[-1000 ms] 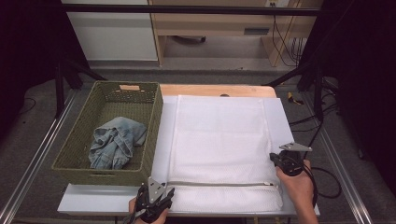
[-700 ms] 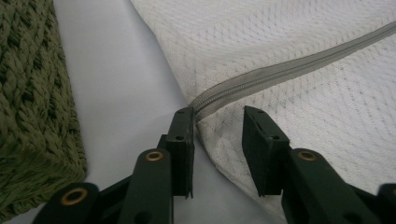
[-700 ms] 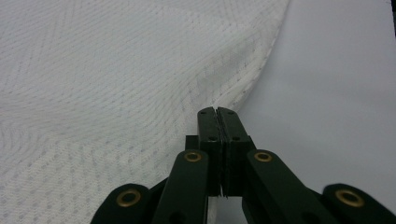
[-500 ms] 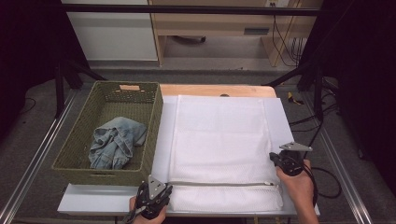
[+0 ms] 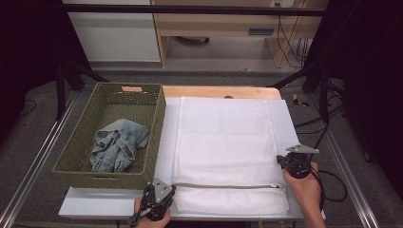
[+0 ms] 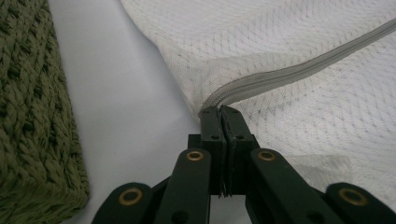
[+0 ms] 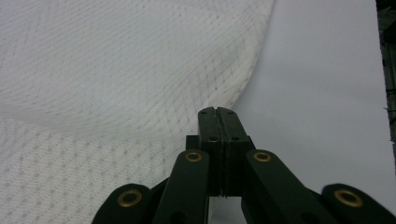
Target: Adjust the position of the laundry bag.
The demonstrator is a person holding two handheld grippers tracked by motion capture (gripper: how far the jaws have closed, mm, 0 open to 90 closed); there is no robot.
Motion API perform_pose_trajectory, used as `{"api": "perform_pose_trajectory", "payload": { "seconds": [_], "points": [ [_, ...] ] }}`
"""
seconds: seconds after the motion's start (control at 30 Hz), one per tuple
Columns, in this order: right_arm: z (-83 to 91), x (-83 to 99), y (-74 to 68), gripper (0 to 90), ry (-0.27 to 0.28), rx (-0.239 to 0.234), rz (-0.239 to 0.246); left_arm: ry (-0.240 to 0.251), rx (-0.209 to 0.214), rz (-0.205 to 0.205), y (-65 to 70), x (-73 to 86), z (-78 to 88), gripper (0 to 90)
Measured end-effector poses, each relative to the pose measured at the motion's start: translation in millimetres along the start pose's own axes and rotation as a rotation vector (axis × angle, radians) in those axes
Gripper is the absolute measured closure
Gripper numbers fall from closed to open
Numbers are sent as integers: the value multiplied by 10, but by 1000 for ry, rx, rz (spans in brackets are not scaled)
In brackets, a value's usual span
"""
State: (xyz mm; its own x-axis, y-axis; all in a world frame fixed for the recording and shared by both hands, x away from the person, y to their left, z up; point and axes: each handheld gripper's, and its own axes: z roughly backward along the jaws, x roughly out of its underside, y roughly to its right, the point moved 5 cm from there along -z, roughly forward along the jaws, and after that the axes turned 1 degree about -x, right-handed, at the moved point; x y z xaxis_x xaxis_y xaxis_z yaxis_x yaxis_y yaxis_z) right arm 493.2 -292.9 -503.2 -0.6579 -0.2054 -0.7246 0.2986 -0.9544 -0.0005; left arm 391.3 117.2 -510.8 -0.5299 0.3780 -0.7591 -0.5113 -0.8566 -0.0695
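At the near edge of the table, the left gripper [image 6: 218, 111] has just been closing and now pinches the mesh bag [image 5: 223, 142] beside the zipper [image 6: 299, 70]; the right gripper [image 7: 218, 112] pinches the opposite edge, probably to steady it for unzipping.

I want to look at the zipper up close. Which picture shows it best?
The left gripper view: the grey zipper runs big and sharp across the white mesh bag. The high view shows it as a thin line near the bag's front edge. The right gripper view shows just mesh.

basket [image 5: 151, 142] left of mesh bag [image 5: 223, 142] | jeans [image 5: 116, 145] in basket
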Motion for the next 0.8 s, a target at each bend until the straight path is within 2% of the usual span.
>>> {"api": "perform_pose_trajectory", "payload": {
  "seconds": [0.4,0.8],
  "points": [
    [31,25,110,900,3,34,-9,17,17,-15,53,-81,-58,889],
    [49,45,171,900,6,45,-26,22,31,-24,91,-111,-91,889]
  ]
}}
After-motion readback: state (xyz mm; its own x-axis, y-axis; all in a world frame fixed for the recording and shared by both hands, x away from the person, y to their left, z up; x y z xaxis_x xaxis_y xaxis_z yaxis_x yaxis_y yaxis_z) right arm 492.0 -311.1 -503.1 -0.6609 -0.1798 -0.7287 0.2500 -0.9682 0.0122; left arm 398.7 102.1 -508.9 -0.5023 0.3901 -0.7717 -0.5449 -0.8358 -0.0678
